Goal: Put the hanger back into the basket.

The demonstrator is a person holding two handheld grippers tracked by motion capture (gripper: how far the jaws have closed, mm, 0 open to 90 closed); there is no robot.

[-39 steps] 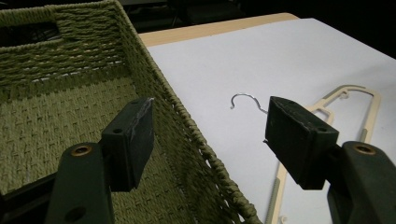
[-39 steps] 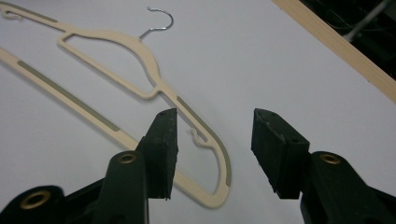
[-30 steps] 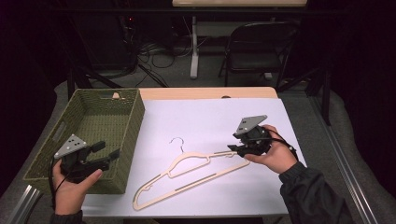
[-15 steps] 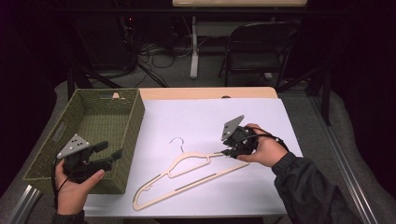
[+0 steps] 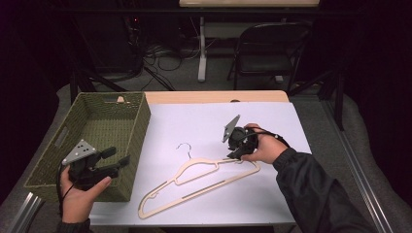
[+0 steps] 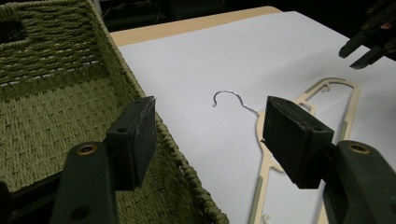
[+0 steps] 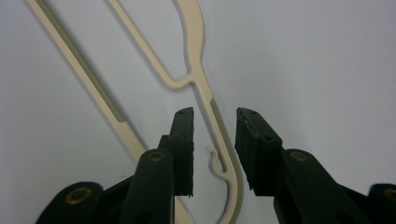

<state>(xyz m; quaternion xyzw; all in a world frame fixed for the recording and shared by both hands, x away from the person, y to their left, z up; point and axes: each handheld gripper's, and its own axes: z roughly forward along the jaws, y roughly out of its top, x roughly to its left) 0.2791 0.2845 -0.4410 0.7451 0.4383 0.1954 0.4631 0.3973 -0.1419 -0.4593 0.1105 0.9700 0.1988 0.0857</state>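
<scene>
The right tool (image 5: 236, 154) is tipped down over the right shoulder of a cream plastic hanger (image 5: 194, 182), its jaws parted and straddling the hanger's arm near the small notch hook; in the right gripper view (image 7: 212, 149) the arm runs between the two pads without either clearly pressing on it. The hanger lies flat on a white sheet (image 5: 272, 121) covering the surface, its metal hook (image 5: 183, 147) pointing toward 12 o'clock and its long body slanting away toward 7 o'clock. At 9 o'clock from the hanger, the left tool (image 5: 112, 160) hangs with its jaws wide apart and nothing between them, held over the near right corner of a green woven basket (image 5: 58, 141). In the left gripper view (image 6: 210, 135) the basket's wall (image 6: 140, 93) stands just beside the left jaw, and the hanger (image 6: 308, 107) lies beyond it on the sheet, with the right tool's tips (image 6: 369, 39) at 2 o'clock. Behind the surface, at 12 o'clock, a dark folding chair (image 5: 272, 48) and floor cables (image 5: 160, 53) sit in shadow.
</scene>
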